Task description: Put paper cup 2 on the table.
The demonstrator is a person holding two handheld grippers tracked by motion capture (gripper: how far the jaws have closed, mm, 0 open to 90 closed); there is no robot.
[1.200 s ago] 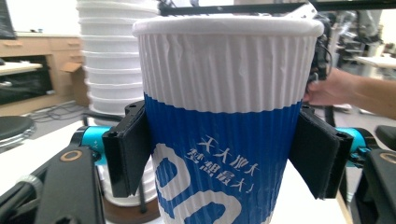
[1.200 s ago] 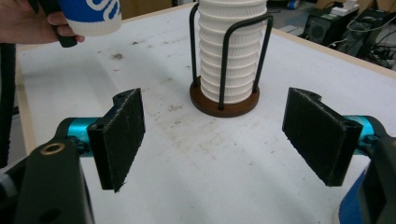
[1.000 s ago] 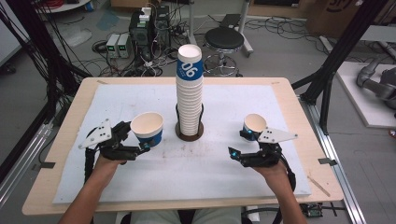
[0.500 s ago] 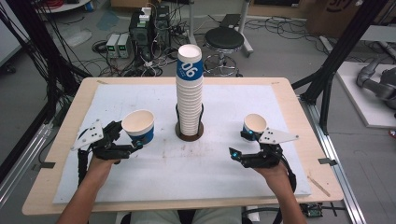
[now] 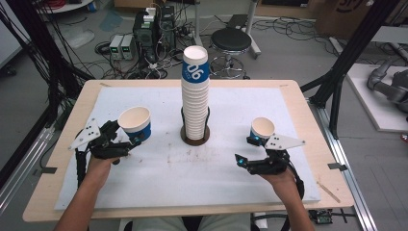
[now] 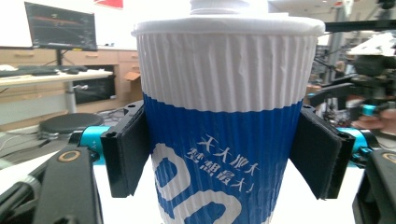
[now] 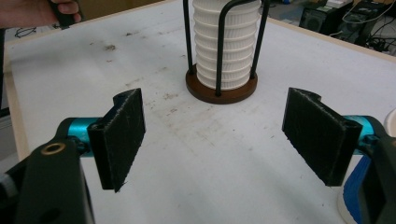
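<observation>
Hands sit at the near edge of the table [image 5: 308,110], one on each pair of tongs. The left tongs [image 5: 126,140] grip a blue-and-white cup [image 6: 224,93]. In the left gripper view the two black pads press its ribbed wall from either side, low on the blue band, with the jaws only as wide as the cup. In the high view the cup is clear of the white mat [image 5: 159,183], mouth up and leaning a little.

What has changed is its place. A second ago the cup was just beside the stack [image 5: 195,96]. Now it has slid off toward the left side of the table and sits well apart from the stack. That reads as a cup being carried out to a spot of its own, with the set-down still to come.

The right tongs [image 7: 212,135] have not shifted. Their jaws stand wide open with nothing between them, only bare mat. A second cup [image 5: 262,129] stands upright just beside them, already placed, from the look of it.

Farther back, in the middle of the mat, the stack rises upright from its brown holder [image 5: 195,139], many cups still nested in it, so more seem left to deal out.
</observation>
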